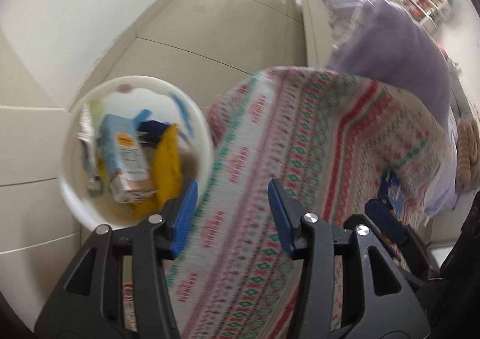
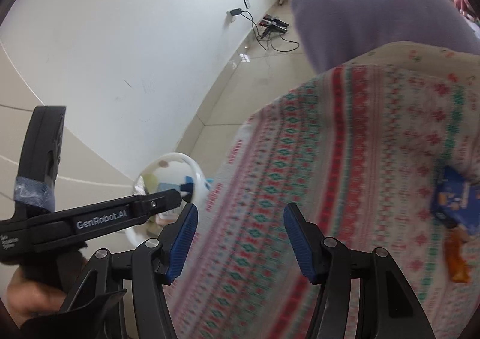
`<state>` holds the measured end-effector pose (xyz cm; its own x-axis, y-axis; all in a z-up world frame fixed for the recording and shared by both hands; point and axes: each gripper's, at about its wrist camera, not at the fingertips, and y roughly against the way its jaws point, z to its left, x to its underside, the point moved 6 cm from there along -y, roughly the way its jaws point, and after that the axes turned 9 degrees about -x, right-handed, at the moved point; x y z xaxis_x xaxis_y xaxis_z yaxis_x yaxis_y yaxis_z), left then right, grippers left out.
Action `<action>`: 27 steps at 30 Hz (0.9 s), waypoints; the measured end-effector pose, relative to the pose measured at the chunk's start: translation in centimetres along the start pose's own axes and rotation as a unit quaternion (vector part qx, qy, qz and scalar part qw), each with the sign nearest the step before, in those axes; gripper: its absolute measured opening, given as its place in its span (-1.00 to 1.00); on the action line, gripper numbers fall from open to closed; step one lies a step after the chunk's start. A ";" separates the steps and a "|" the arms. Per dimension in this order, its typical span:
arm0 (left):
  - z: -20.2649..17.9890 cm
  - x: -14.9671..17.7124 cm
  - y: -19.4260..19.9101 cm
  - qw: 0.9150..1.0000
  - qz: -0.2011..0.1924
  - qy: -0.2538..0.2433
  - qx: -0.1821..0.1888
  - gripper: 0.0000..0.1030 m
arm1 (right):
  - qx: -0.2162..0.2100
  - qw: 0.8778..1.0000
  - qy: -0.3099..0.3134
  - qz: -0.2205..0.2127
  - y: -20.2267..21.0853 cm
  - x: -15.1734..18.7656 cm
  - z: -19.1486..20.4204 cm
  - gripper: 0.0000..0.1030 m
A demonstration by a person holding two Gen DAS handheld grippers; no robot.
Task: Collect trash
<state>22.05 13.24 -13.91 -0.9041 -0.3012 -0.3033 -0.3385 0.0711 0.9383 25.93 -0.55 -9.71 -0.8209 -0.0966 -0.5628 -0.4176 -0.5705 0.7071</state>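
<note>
Right wrist view: blue packet (image 2: 457,201) lies near the bed's (image 2: 345,158) right edge, right of the open, empty right hand-held gripper (image 2: 240,237). Left hand-held gripper (image 1: 232,213), open too, is farther.

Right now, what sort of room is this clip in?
Probably a bedroom: a bed under a patterned bedspread with a lilac duvet, tiled floor, and a white trash bin beside the bed.

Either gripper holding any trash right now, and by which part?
Nothing is held. The left gripper and right gripper are both open and empty above the patterned knitted blanket.
</note>
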 end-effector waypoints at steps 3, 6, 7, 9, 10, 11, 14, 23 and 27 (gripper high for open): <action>-2.9 0.7 -0.5 0.999 0.011 -0.016 0.025 0.00 | 0.030 0.999 0.012 0.007 3.1 0.5 -3.0 0.19; -5.5 1.3 -1.1 0.999 0.017 -0.024 0.035 0.01 | 0.054 0.998 -0.007 -0.004 6.5 1.2 -7.3 0.19; -6.6 1.5 -1.2 0.999 0.021 -0.027 0.041 0.02 | 0.064 0.998 -0.019 -0.010 7.6 1.4 -8.8 0.19; -9.1 2.2 -1.5 0.997 0.032 -0.035 0.061 0.11 | 0.091 0.994 -0.053 -0.024 10.0 1.5 -12.4 0.19; -10.0 2.5 -1.5 0.996 0.035 -0.038 0.069 0.18 | 0.099 0.992 -0.072 -0.027 11.0 1.5 -13.9 0.19; -11.8 3.0 -1.7 0.995 0.040 -0.046 0.083 0.20 | 0.102 0.990 -0.095 -0.032 12.2 1.5 -15.7 0.19; -16.0 4.6 -2.6 0.992 0.052 -0.068 0.092 0.22 | 0.104 0.985 -0.129 -0.054 14.8 1.5 -19.2 0.21; -27.9 10.2 -6.1 0.977 0.090 -0.142 0.130 0.22 | 0.145 0.973 -0.171 -0.053 16.1 2.6 -25.6 0.23; -30.6 11.1 -7.6 0.977 0.081 -0.144 0.137 0.22 | 0.149 0.974 -0.164 -0.053 16.2 2.6 -26.2 0.23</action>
<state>22.55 -19.73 -19.28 -0.9741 0.0120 -0.2260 -0.2066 0.3598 0.9099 27.17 -31.43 -10.91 -0.8271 0.2439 -0.5063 -0.5607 -0.2970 0.7729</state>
